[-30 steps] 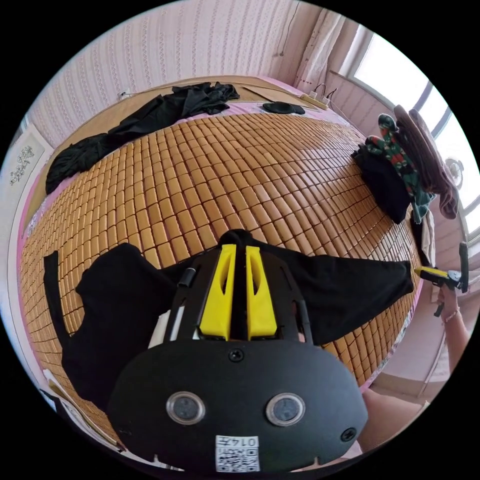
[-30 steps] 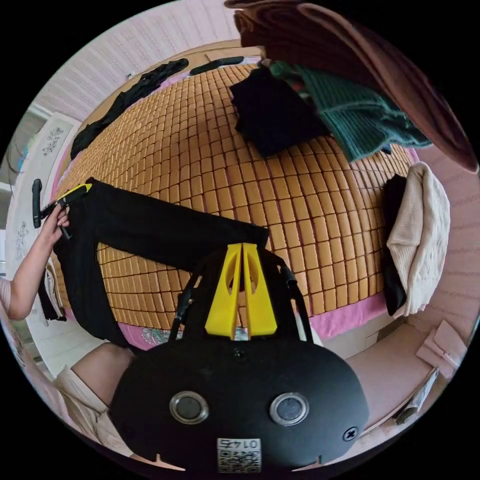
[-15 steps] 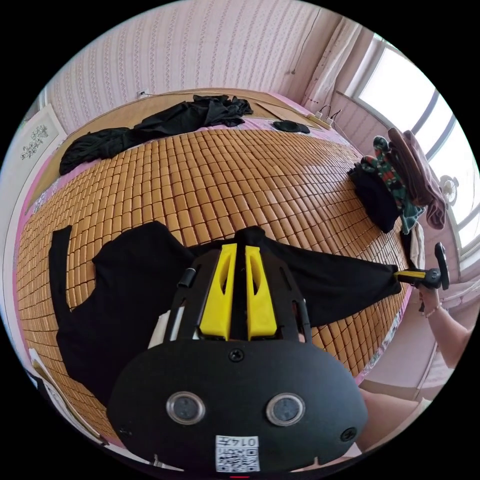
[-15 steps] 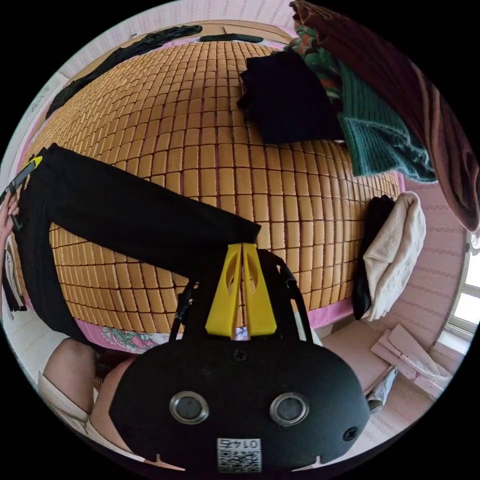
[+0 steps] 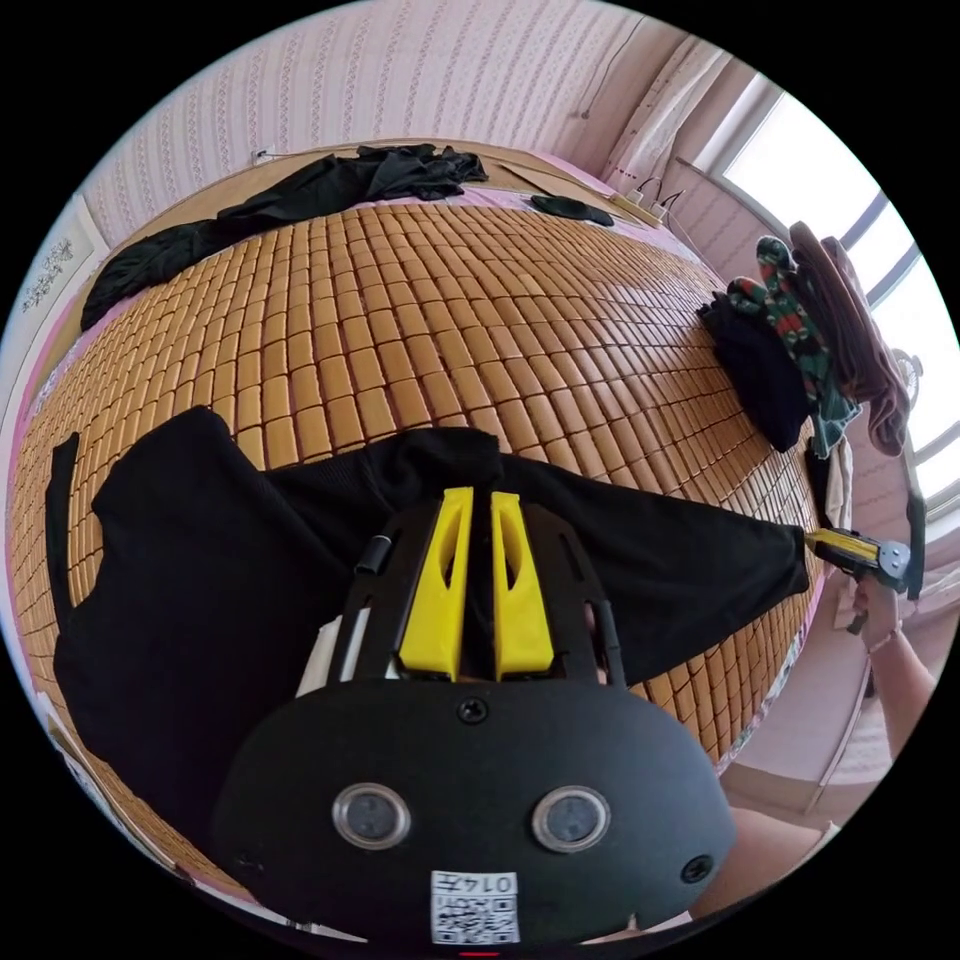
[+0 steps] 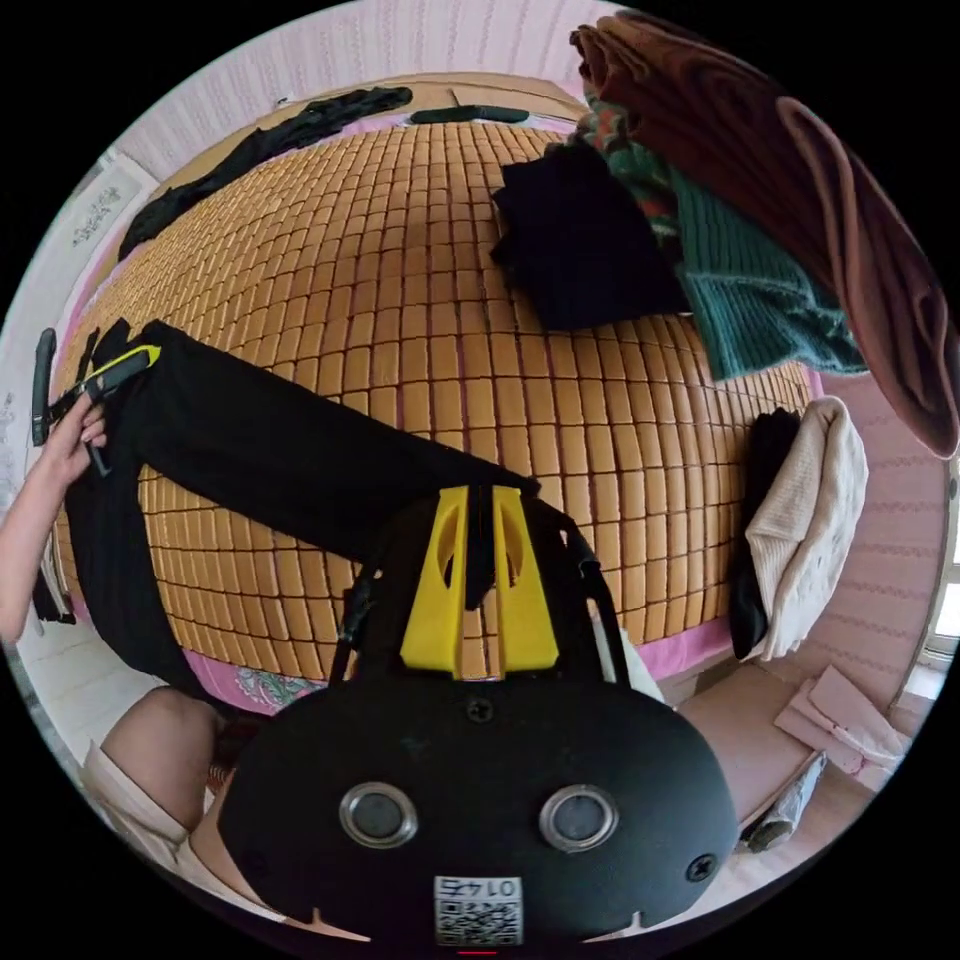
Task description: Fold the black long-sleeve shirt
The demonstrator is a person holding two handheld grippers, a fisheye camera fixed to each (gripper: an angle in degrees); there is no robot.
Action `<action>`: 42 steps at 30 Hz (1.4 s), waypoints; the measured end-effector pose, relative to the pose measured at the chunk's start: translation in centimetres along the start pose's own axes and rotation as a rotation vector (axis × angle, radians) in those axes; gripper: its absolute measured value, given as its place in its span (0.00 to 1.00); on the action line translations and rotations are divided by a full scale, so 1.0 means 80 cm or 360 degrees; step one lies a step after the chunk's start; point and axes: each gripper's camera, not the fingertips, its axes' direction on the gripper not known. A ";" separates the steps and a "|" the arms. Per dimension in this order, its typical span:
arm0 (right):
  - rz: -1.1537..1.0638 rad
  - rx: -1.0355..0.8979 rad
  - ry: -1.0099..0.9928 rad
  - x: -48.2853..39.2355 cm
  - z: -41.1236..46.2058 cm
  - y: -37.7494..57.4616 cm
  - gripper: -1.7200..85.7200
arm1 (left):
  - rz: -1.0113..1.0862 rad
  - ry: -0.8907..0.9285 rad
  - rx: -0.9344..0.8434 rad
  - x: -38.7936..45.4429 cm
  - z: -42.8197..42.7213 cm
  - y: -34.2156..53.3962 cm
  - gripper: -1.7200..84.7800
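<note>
The black long-sleeve shirt [image 5: 220, 560] lies spread on the bamboo mat [image 5: 420, 330], body to the left and one sleeve stretched right. My left gripper [image 5: 476, 497] is shut on bunched cloth near the shoulder. It also shows at the far left of the right gripper view, as the left gripper [image 6: 120, 368] in a hand. My right gripper [image 6: 480, 492] sits at the cuff of the sleeve [image 6: 280, 450]. Its jaws stand slightly apart, with black cloth showing in the gap. In the left gripper view, the right gripper [image 5: 845, 548] meets the sleeve's end.
A pile of folded clothes [image 6: 700, 250] sits on the mat's far side, with a cream garment [image 6: 810, 520] hanging over the bed's edge. More black clothes [image 5: 300, 200] lie along the headboard side. The person's leg [image 6: 160, 740] is beside the bed.
My right gripper's jaws, pressed together before, have parted a little at the cuff. The shirt's body now lies wider and flatter on the mat. Both cameras have shifted.
</note>
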 end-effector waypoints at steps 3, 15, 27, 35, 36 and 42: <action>0.0080 -0.0021 -0.0149 0.018 0.055 -0.001 0.01 | -0.0025 0.0044 0.0026 -0.008 -0.023 0.002 0.05; 0.0105 -0.0074 -0.0052 0.064 0.183 -0.001 0.01 | -0.0125 0.0252 0.0199 -0.026 -0.158 -0.005 0.04; -0.0151 0.0015 0.0314 0.012 0.244 -0.048 0.02 | -0.0506 -0.0061 0.0329 -0.155 -0.417 0.146 0.06; -0.1241 0.0250 -0.0587 -0.412 0.281 -0.167 0.05 | -0.1006 -0.0487 0.0328 -0.286 -0.543 0.270 0.07; -0.1315 0.0242 -0.0645 -0.449 0.285 -0.172 0.05 | -0.1041 -0.0475 0.0327 -0.297 -0.551 0.280 0.07; -0.1742 0.0191 -0.0615 -0.761 0.365 -0.188 0.10 | -0.1104 -0.0210 0.0184 -0.332 -0.549 0.298 0.07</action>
